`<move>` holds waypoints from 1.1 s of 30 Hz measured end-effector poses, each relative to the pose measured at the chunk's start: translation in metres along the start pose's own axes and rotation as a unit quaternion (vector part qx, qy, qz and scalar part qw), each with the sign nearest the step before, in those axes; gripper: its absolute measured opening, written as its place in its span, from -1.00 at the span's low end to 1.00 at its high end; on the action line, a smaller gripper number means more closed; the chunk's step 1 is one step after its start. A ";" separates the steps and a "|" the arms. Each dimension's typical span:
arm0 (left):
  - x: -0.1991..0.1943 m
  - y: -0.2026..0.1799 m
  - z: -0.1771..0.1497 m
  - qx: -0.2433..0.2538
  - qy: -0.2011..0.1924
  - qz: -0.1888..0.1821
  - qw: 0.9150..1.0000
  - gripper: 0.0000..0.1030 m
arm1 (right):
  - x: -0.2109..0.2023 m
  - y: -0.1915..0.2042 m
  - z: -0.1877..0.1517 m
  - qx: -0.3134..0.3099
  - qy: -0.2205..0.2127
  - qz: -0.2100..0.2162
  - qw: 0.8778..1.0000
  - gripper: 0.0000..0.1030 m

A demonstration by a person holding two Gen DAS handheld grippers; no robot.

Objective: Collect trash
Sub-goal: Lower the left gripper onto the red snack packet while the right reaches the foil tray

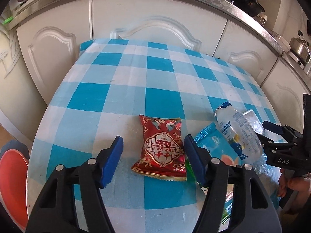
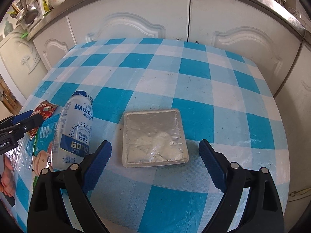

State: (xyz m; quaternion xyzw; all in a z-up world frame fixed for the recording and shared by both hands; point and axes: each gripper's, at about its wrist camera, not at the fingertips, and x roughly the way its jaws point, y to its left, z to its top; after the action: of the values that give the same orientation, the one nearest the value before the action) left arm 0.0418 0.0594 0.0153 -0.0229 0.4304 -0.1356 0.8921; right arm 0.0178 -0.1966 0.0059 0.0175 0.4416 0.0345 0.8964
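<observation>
Left hand-held gripper [image 1: 153, 149] straddles the red packet [image 1: 161, 148] on the checked surface [image 1: 136, 89] — jaws apart, not pressing it. Right hand-held gripper [image 2: 155, 155] gapes wide around the foil tray [image 2: 154, 137] — bottle [image 2: 74, 130] beside.

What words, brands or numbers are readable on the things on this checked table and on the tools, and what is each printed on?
"MAGICDA", cut off at the edge, with "K56" and "600" below: the clear bottle.
"DAS": the right gripper, on its black body.
"RoboLAI", start cut off: the left gripper, on its black body.
Large gold Chinese characters: the red snack packet.
The bottle's small print and the blue wrapper are too blurred to read.
The foil tray bears no text.
</observation>
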 end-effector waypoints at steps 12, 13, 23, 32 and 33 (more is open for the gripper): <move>0.003 -0.004 0.001 0.014 -0.009 0.003 1.000 0.30 | -0.002 -0.003 -0.001 0.006 -0.020 -0.028 0.999 0.29; 0.003 -0.005 0.001 0.014 -0.009 0.003 1.000 0.30 | -0.002 -0.002 -0.001 0.004 -0.020 -0.028 0.999 0.26; 0.005 -0.010 0.002 0.022 -0.008 0.040 0.999 0.05 | -0.002 -0.002 -0.001 0.003 -0.020 -0.028 0.999 0.25; 0.000 -0.005 -0.002 0.006 -0.012 0.036 0.999 -0.15 | -0.007 -0.006 -0.006 0.020 -0.025 -0.020 0.999 0.25; -0.001 -0.005 -0.003 0.005 -0.012 0.036 0.999 -0.15 | -0.008 -0.005 -0.009 0.020 -0.025 -0.019 0.999 0.25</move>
State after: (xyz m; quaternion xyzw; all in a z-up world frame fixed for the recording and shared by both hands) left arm 0.0379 0.0547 0.0146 -0.0047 0.4192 -0.1051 0.9018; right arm 0.0060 -0.2026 0.0070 0.0281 0.4195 0.0079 0.9073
